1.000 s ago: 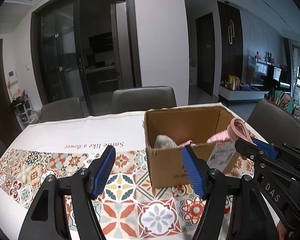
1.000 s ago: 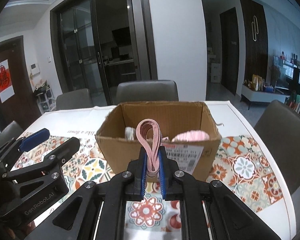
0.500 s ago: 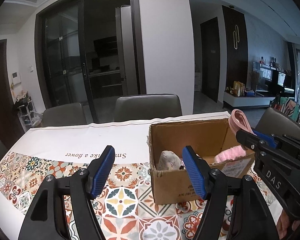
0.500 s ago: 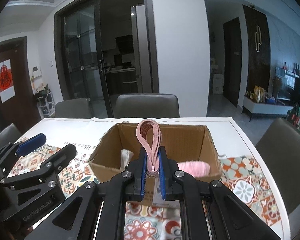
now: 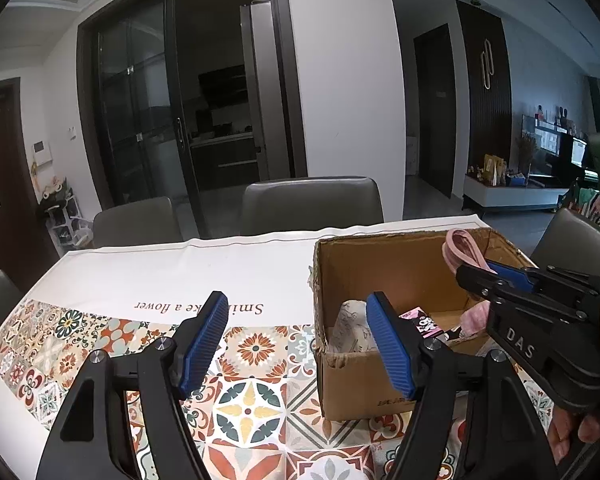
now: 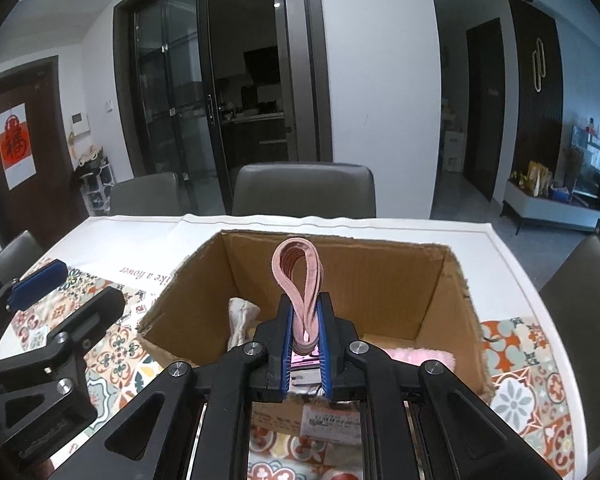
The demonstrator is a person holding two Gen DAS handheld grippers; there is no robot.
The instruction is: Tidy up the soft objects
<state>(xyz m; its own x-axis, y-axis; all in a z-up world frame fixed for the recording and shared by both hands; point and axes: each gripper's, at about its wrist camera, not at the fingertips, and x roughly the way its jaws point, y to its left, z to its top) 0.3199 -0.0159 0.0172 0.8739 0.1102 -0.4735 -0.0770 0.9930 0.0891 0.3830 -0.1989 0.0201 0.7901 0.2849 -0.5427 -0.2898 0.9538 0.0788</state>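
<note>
The right gripper has its blue fingers squeezed tight on a pink band. The band is soft, flat and folded into a loop that sticks up. It is over the open cardboard box on the desk. The left gripper is wide open and holds nothing.

The pink band loops above a brown cardboard box. The desk cloth has flower tiles in orange, yellow and green. Gripper pads are blue.
</note>
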